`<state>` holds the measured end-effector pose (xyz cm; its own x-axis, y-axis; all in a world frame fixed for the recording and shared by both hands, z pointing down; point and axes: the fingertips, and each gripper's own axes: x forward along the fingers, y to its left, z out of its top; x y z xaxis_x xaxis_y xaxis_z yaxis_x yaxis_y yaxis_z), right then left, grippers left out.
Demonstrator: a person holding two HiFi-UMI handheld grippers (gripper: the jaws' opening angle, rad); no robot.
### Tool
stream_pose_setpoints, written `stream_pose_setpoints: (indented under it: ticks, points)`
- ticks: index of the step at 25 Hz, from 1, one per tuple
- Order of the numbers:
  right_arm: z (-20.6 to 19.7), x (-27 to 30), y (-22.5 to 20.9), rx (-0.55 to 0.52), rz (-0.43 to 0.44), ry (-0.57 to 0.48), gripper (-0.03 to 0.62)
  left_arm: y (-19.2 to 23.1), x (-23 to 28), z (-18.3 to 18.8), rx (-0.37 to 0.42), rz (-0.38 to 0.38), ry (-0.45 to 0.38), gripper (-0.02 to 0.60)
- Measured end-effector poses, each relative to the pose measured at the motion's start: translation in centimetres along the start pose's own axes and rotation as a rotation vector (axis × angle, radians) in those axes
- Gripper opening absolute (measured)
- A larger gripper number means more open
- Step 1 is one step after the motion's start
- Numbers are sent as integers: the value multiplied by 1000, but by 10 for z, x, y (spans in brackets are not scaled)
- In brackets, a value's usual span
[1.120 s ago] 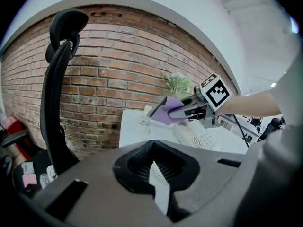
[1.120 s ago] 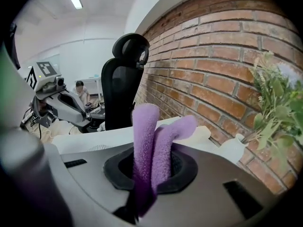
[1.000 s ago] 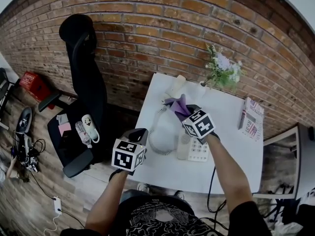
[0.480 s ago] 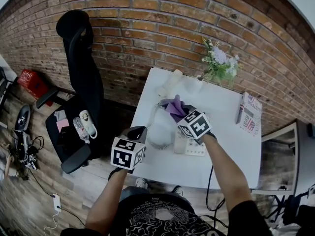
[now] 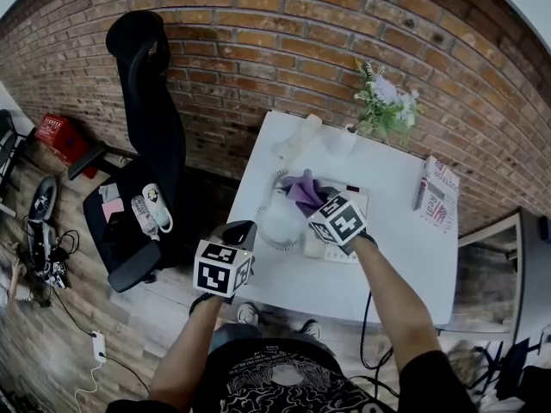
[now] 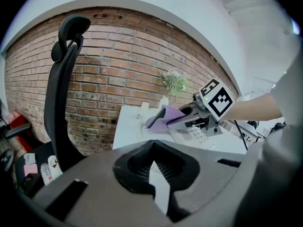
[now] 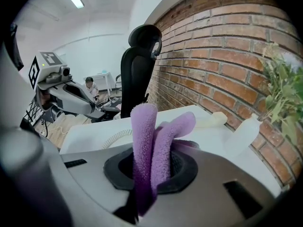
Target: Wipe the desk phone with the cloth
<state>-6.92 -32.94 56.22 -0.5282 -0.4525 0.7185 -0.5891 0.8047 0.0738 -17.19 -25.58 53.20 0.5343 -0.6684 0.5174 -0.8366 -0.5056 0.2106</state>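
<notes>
Our right gripper (image 5: 312,201) was clamped tight on the purple cloth (image 5: 301,189), which sat right over the far end of the desk phone (image 5: 327,251). Left gripper (image 5: 240,231) hung left of the phone, jaws pinched together. The phone sat on a white bench (image 5: 405,261), with a brick wall (image 5: 258,50) beyond it and a black office chair (image 5: 146,127) off to its left.

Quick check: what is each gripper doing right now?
Left gripper: closed, holding nothing.
Right gripper: closed on the purple cloth.
</notes>
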Motion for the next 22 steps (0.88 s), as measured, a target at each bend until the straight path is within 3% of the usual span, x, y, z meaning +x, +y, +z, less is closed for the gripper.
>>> stream_pose_setpoints:
  ticks: [22]
  points:
    - [-37,-18,69,52,126,7,44,-45,-25,-19,-39,53,-7,6]
